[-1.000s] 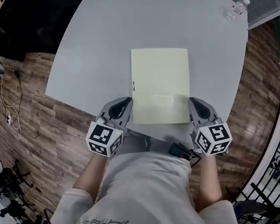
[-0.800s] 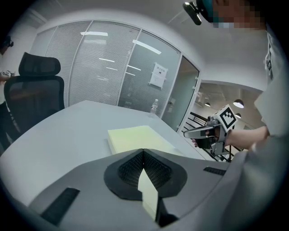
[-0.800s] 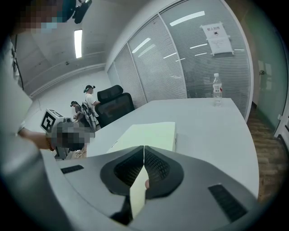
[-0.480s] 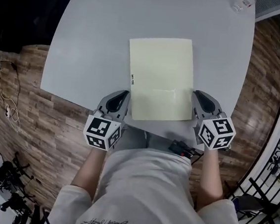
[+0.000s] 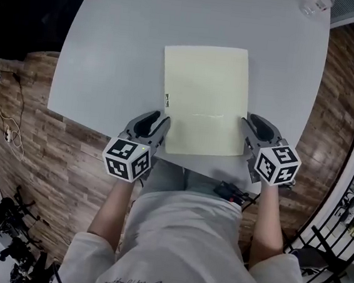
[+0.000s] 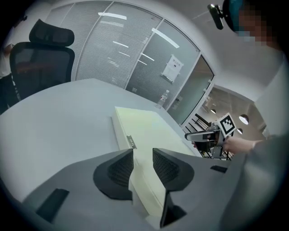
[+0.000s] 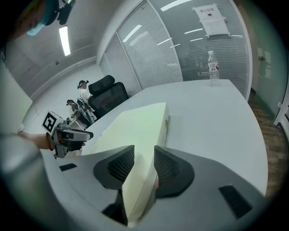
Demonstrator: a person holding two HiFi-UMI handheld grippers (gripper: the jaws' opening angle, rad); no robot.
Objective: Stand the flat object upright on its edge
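A pale yellow flat slab (image 5: 203, 100) lies flat on the grey table (image 5: 111, 49), its near edge close to the table's front edge. My left gripper (image 5: 157, 122) is at the slab's near left corner and my right gripper (image 5: 250, 123) at its near right corner. In the left gripper view the slab (image 6: 144, 131) runs between the jaws of the left gripper (image 6: 142, 164), which are opening. The right gripper view shows the slab (image 7: 135, 131) between the opening jaws of the right gripper (image 7: 144, 164). I see neither pair pressing on it.
A clear water bottle (image 5: 317, 3) stands at the table's far right corner. A black office chair (image 6: 40, 54) sits beyond the far left side. Wooden floor surrounds the table, with cables and gear at the left (image 5: 7, 139).
Both grippers have edged in against the slab's near corners, and the left one has rolled slightly. The slab lies where it was.
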